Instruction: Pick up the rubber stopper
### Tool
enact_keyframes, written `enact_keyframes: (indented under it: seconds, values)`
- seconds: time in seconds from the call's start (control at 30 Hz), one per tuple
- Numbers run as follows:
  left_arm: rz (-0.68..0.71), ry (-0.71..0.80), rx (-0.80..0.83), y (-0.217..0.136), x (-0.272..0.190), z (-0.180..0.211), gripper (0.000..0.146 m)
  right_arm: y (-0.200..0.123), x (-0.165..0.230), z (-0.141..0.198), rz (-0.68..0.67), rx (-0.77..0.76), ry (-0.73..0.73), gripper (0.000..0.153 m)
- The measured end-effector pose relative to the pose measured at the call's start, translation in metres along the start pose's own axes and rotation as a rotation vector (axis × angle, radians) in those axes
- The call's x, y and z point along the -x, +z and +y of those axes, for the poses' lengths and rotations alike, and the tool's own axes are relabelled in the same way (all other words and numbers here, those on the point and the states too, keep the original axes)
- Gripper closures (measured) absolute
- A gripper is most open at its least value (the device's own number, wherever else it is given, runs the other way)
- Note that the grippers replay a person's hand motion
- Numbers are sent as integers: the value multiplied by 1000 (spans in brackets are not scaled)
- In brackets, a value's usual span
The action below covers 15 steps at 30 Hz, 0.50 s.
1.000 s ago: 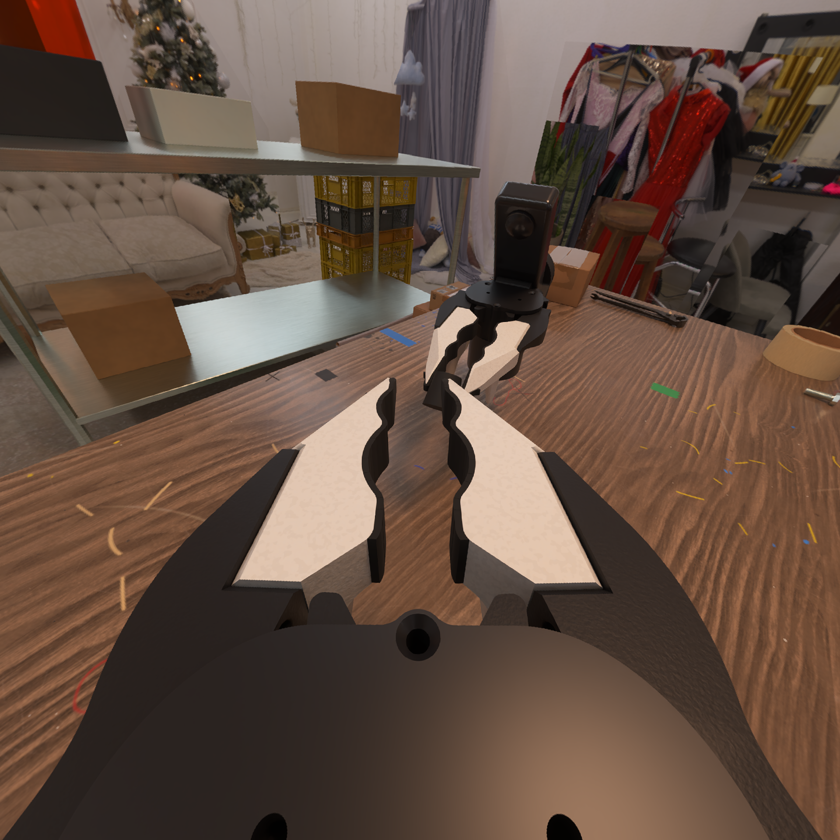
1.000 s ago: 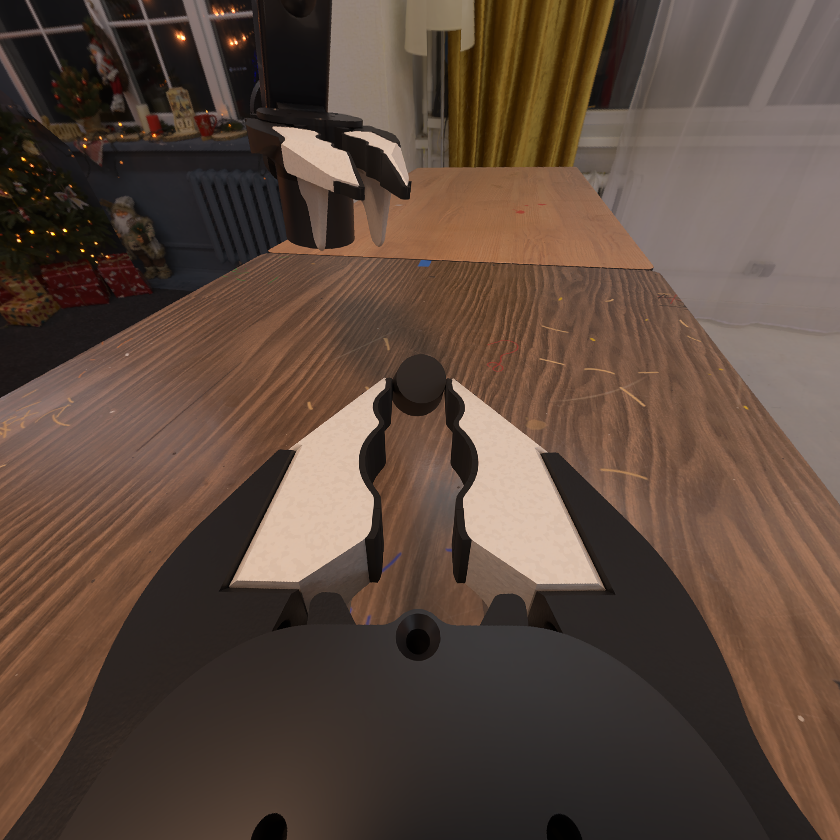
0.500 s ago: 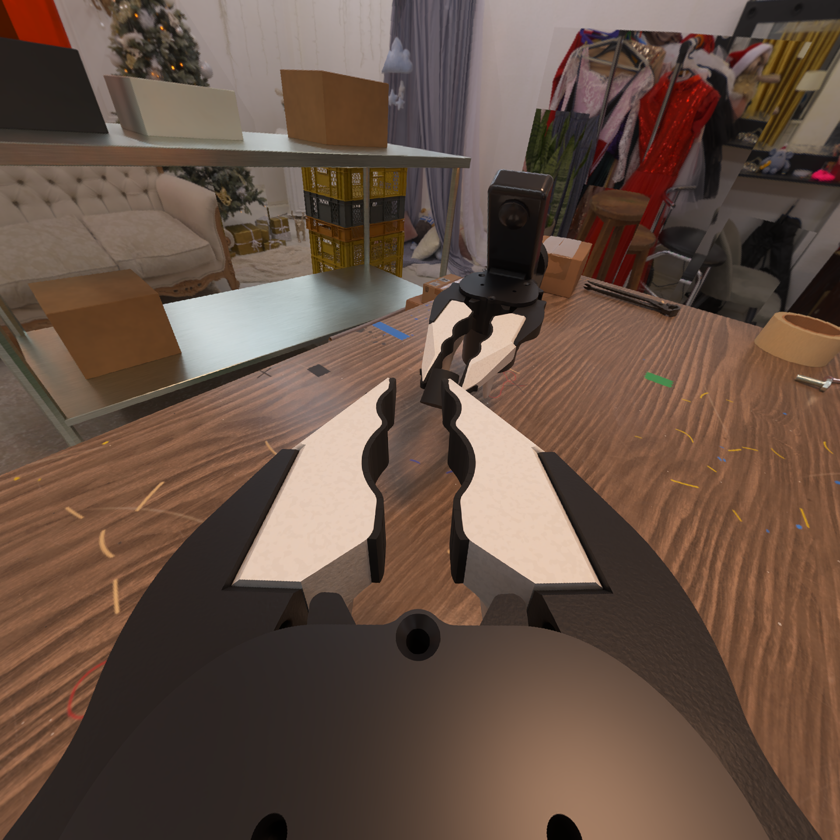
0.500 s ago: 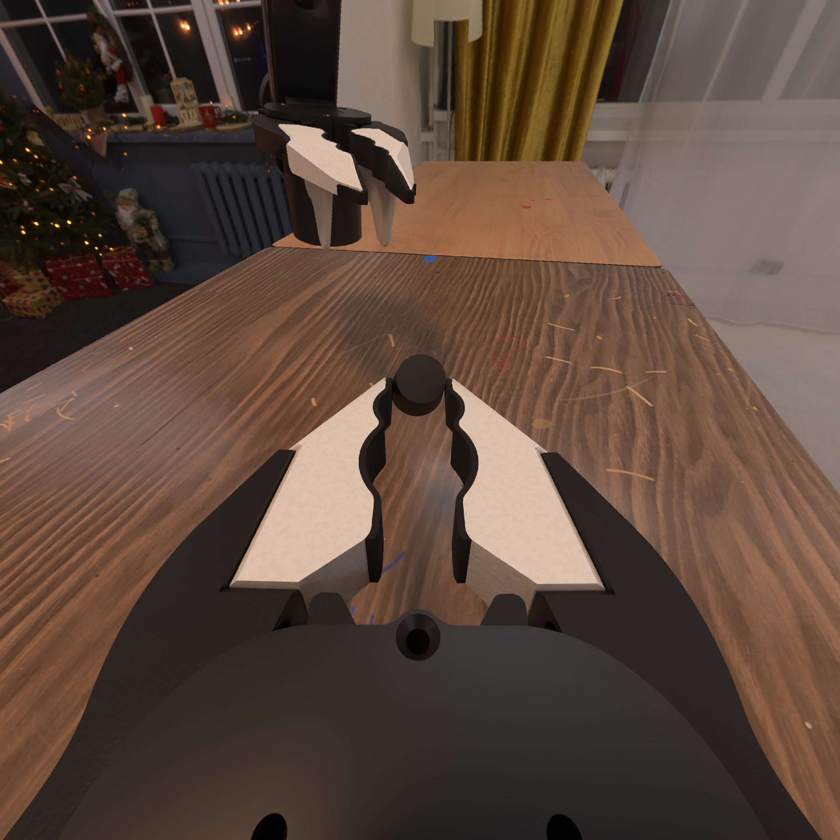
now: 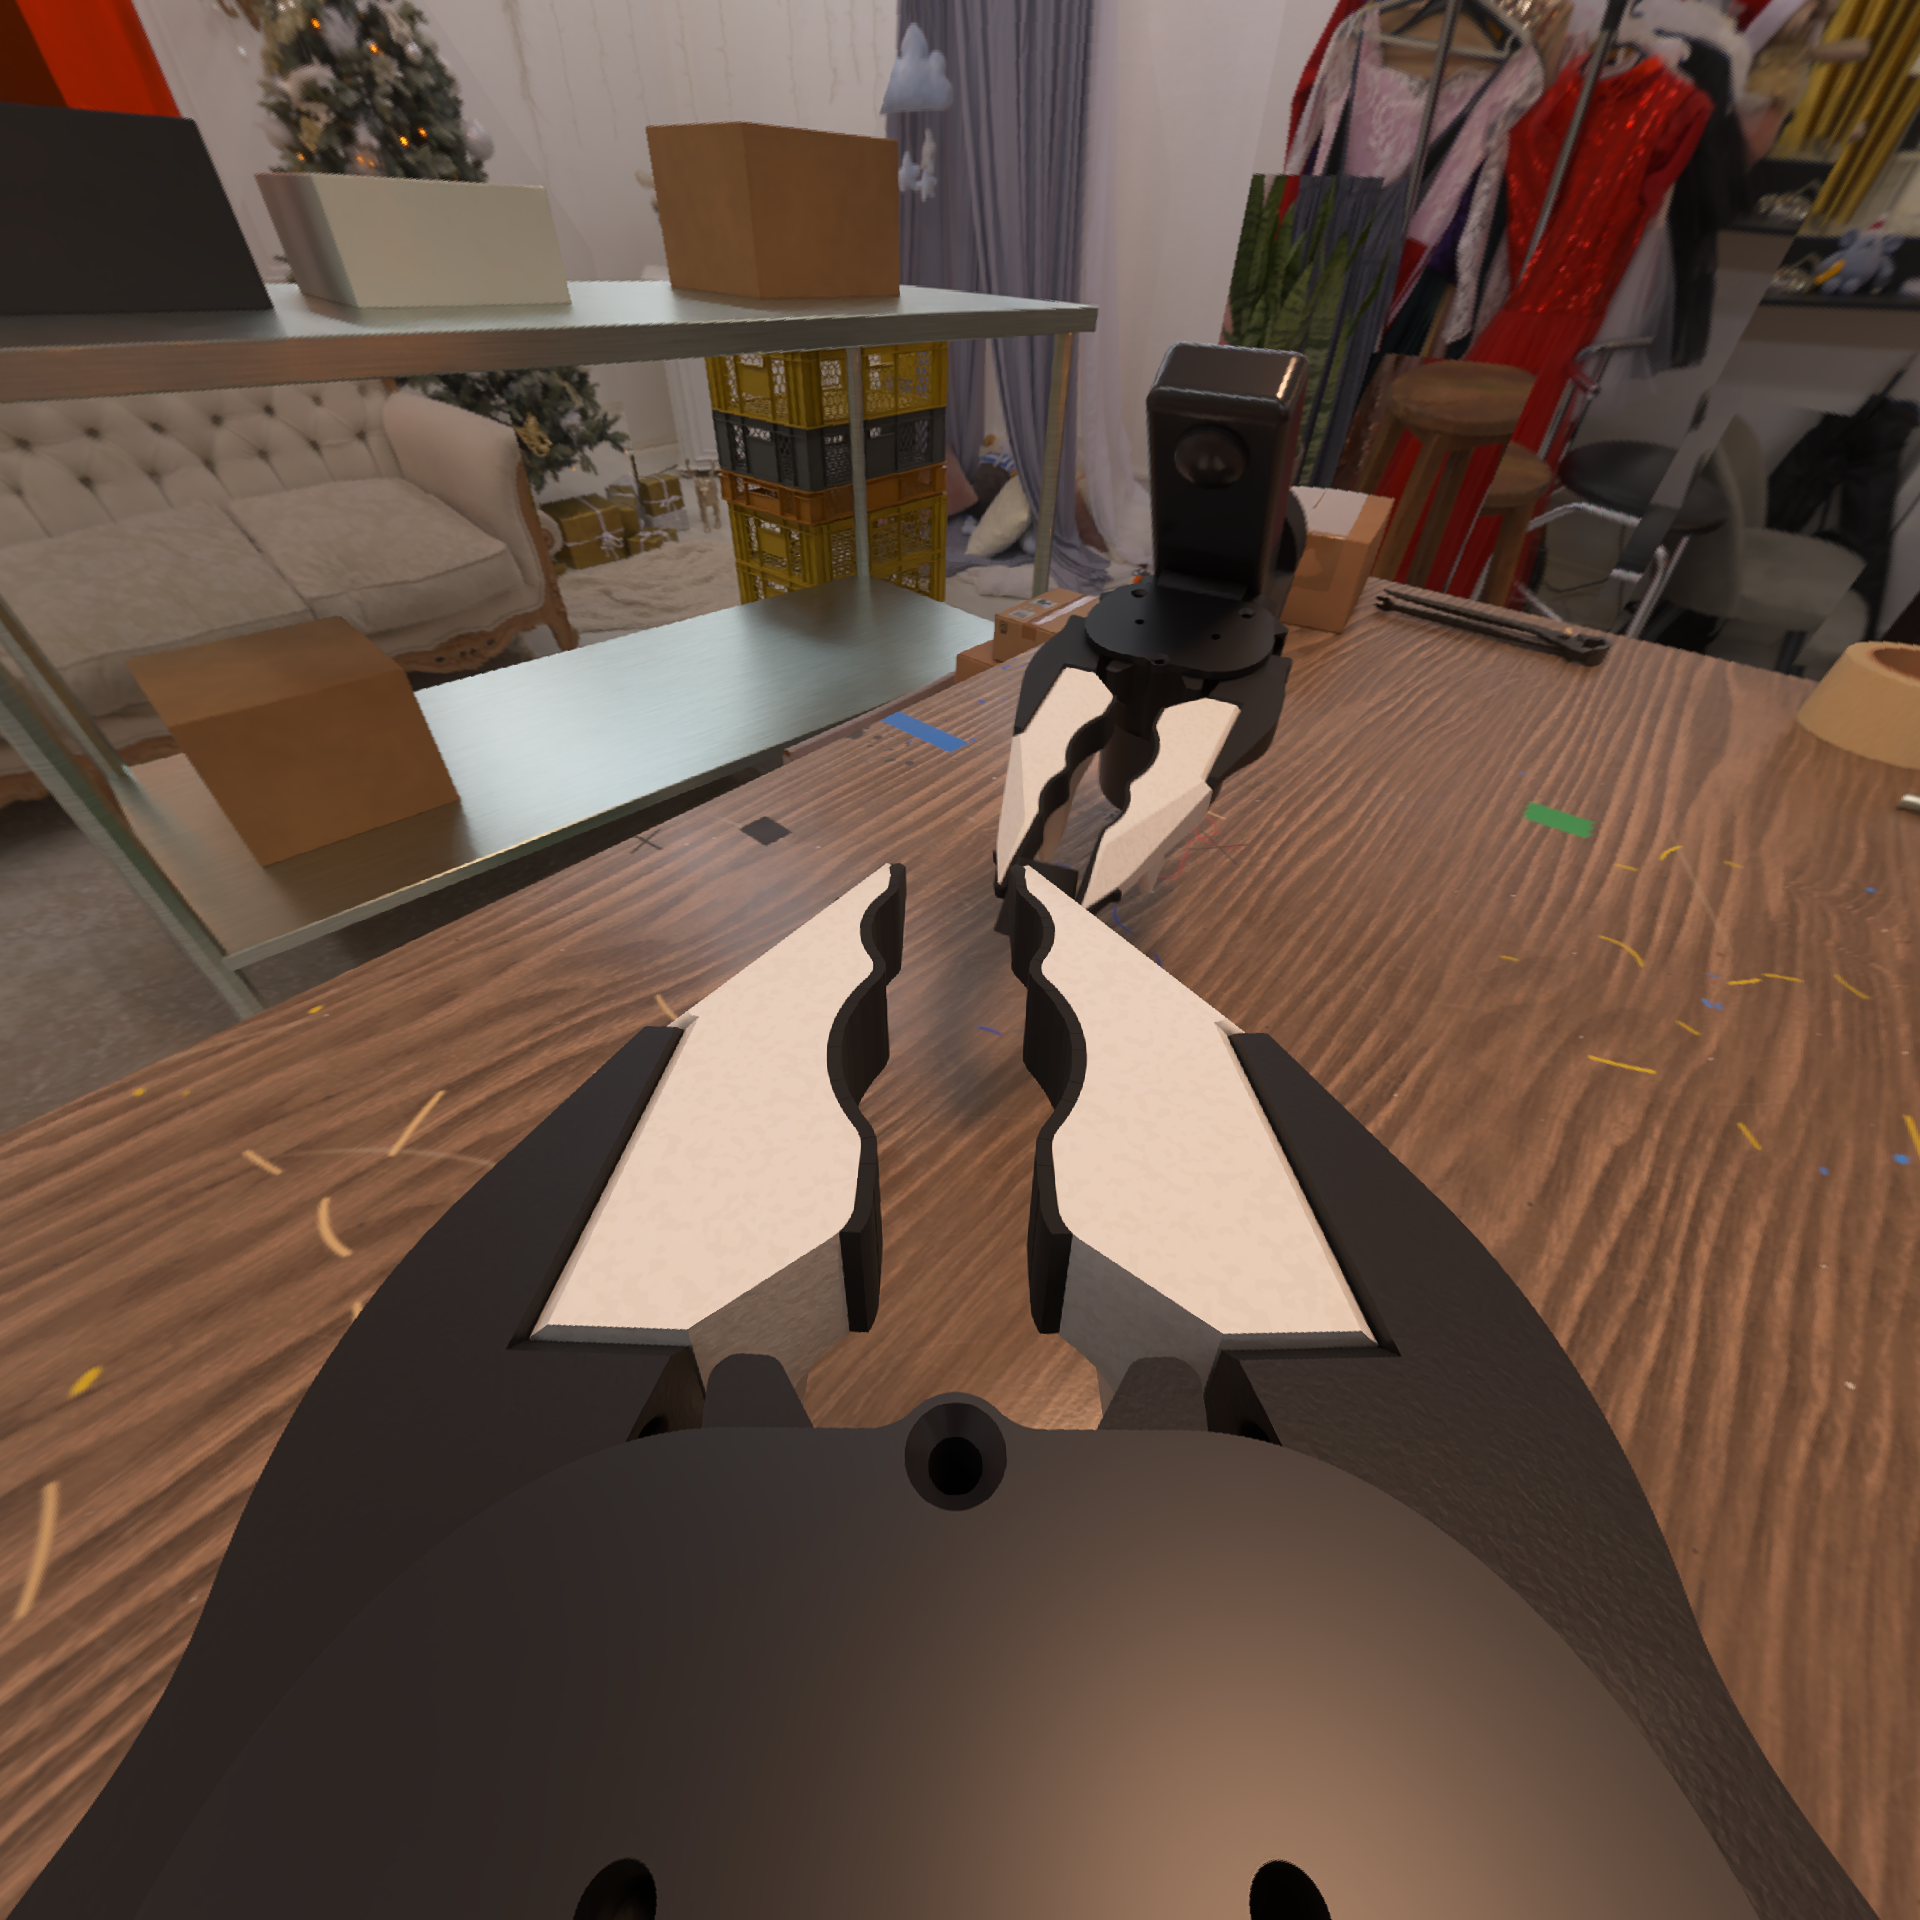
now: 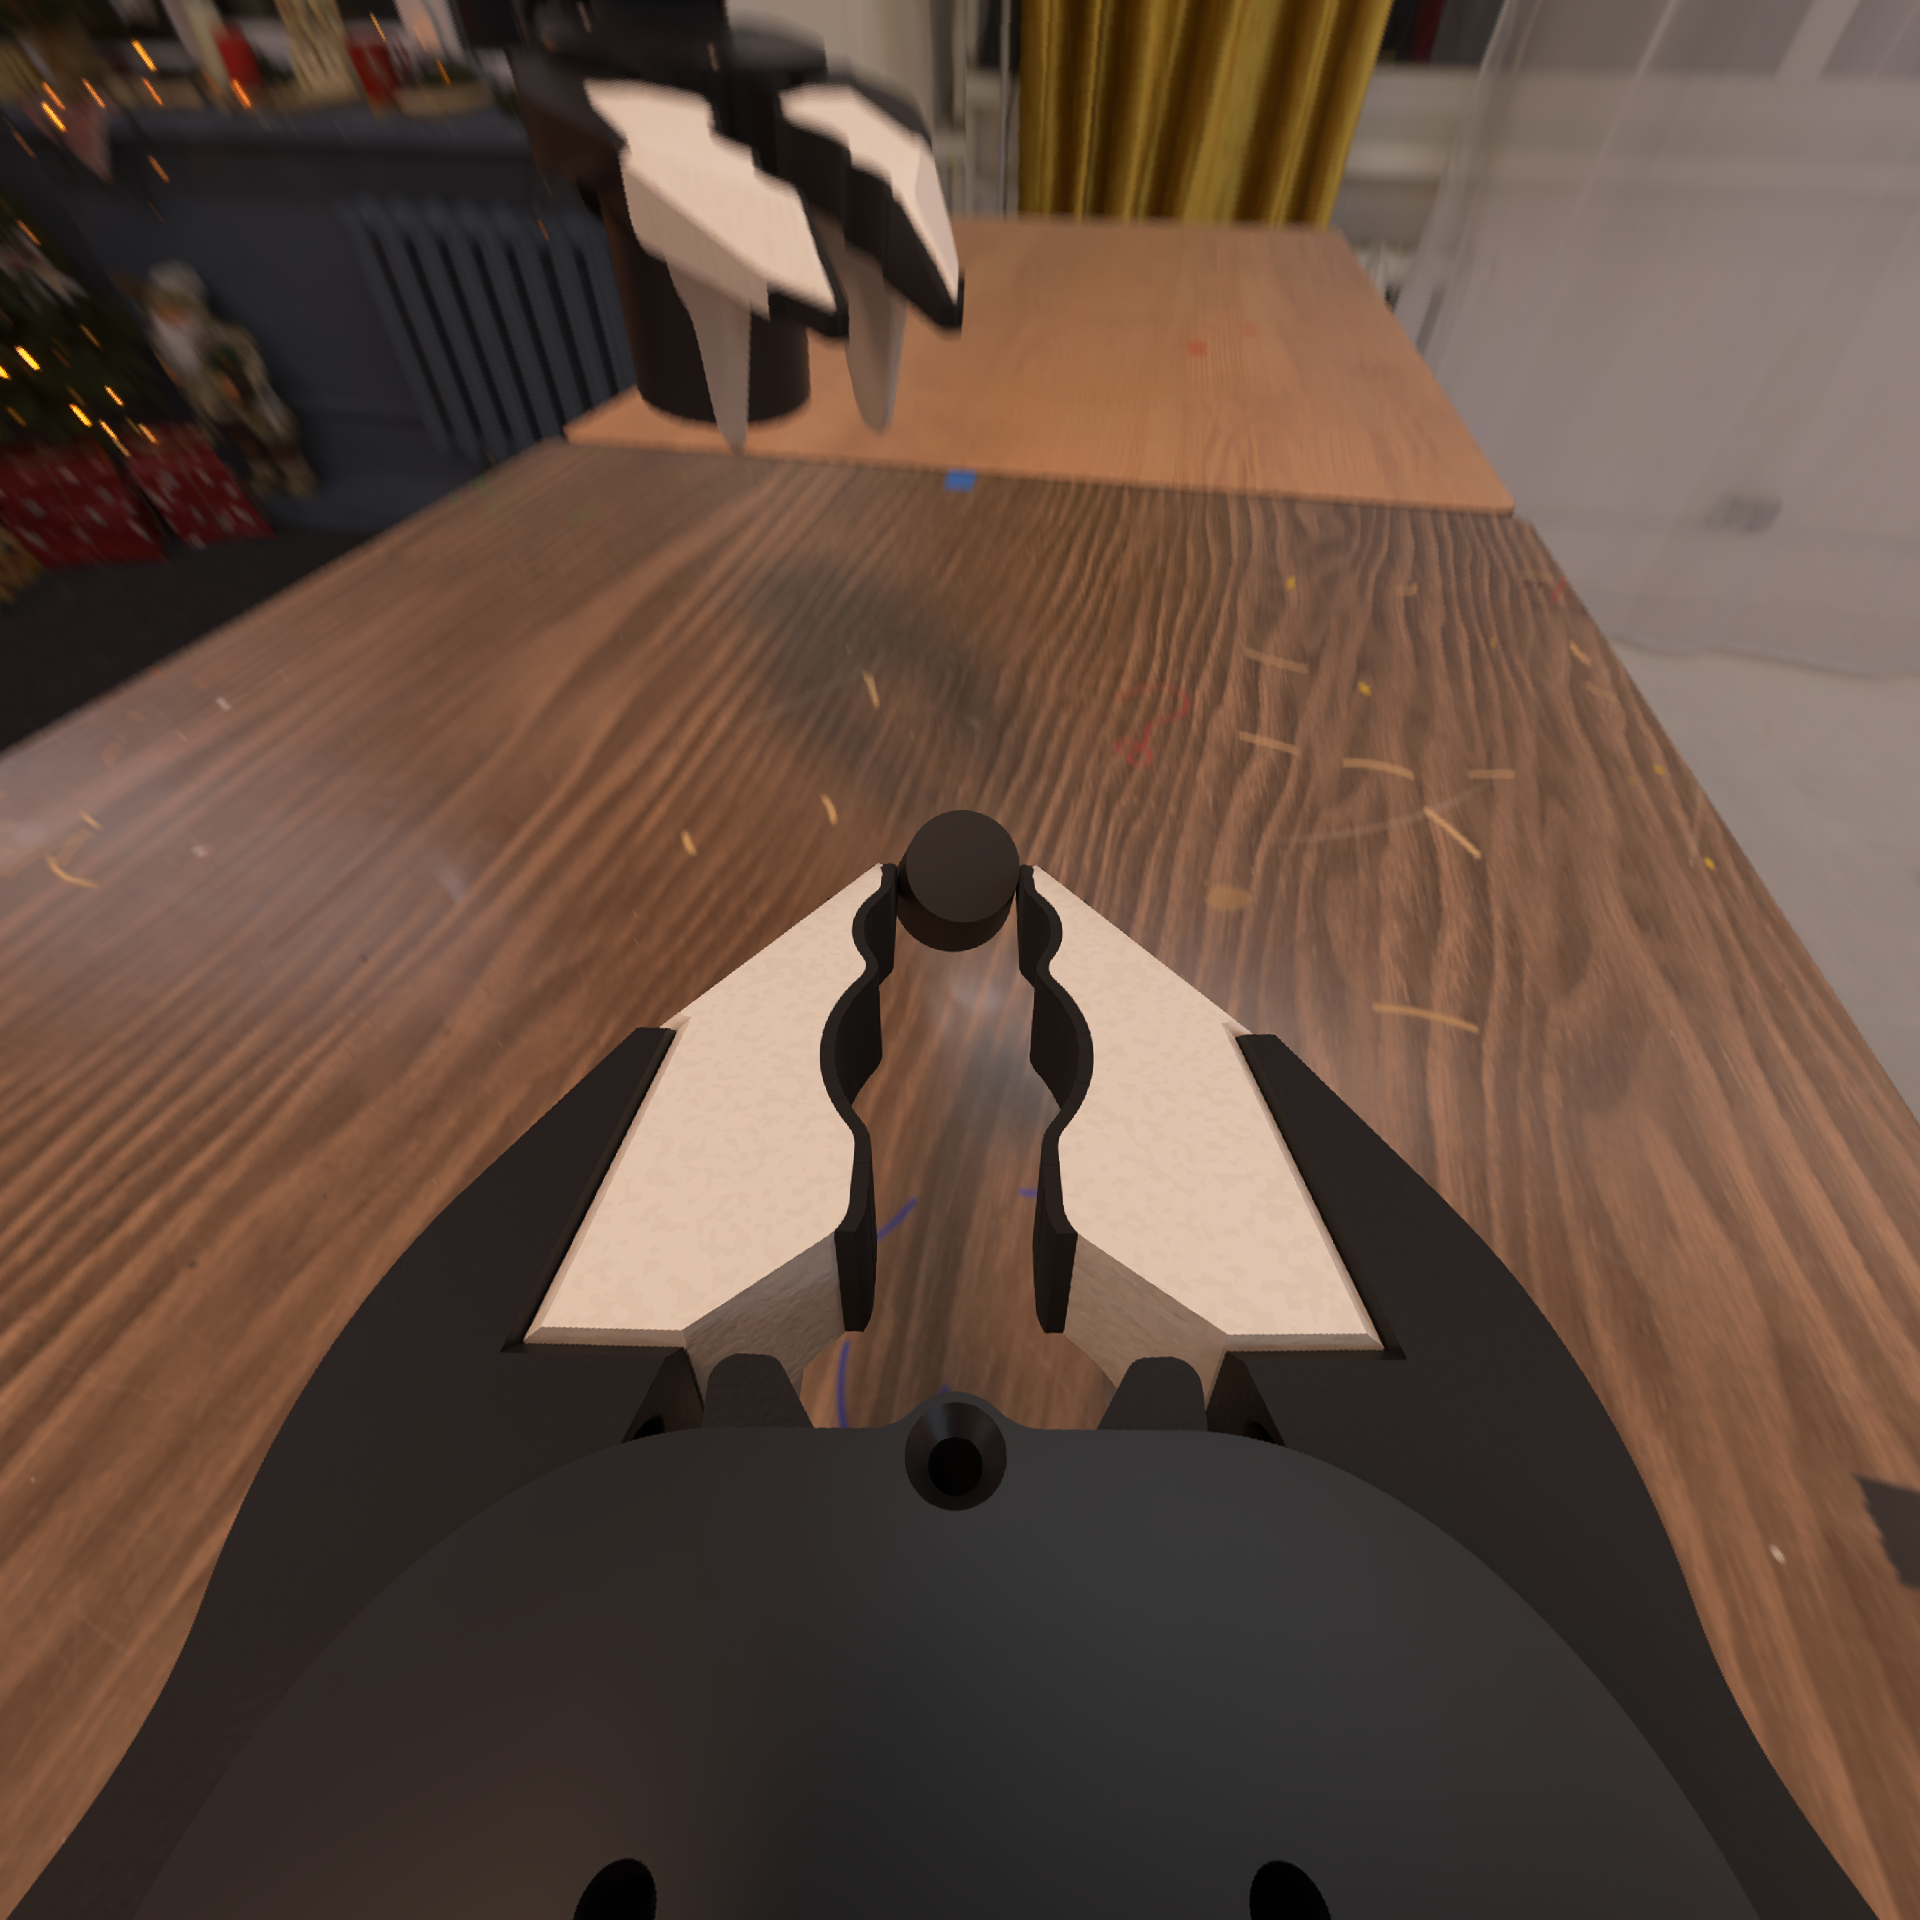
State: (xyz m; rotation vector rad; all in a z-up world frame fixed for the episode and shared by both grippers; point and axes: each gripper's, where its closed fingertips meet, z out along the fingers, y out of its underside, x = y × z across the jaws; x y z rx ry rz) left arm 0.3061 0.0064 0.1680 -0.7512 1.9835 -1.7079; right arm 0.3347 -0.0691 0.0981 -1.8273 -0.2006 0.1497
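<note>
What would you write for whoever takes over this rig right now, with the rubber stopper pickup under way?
Right hand-held gripper: shut on the small round black rubber stopper, pinched at the fingertips.
Left hand-held gripper: open, holding nothing, above the dark wooden table facing the right one.
Stopper: between the right fingertips, low over the table; whether it has cleared the surface cannot be told from these views.
Done: approach and grasp.
Left: lift the stopper clear and keep the grip steady; the hold is only at the tips, so it could slip.

The right gripper [image 6: 956,883] has lifted the rubber stopper [image 6: 957,879] higher above the table [image 6: 416,831].
</note>
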Motion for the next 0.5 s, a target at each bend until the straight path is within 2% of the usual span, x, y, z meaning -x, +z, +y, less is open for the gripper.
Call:
enact_keyframes:
  seconds: [0.2, 0.37, 0.5]
  values:
    - [-30, 22, 8, -3, 8, -2, 127, 8, -3, 43, 63, 307, -46, 130]
    - [-39, 29, 36, 0, 9, 5, 126, 8, 0, 49, 63, 386, -10, 130]
    - [-39, 30, 41, 1, 8, 7, 127, 3, -6, 70, 129, 546, -63, 130]
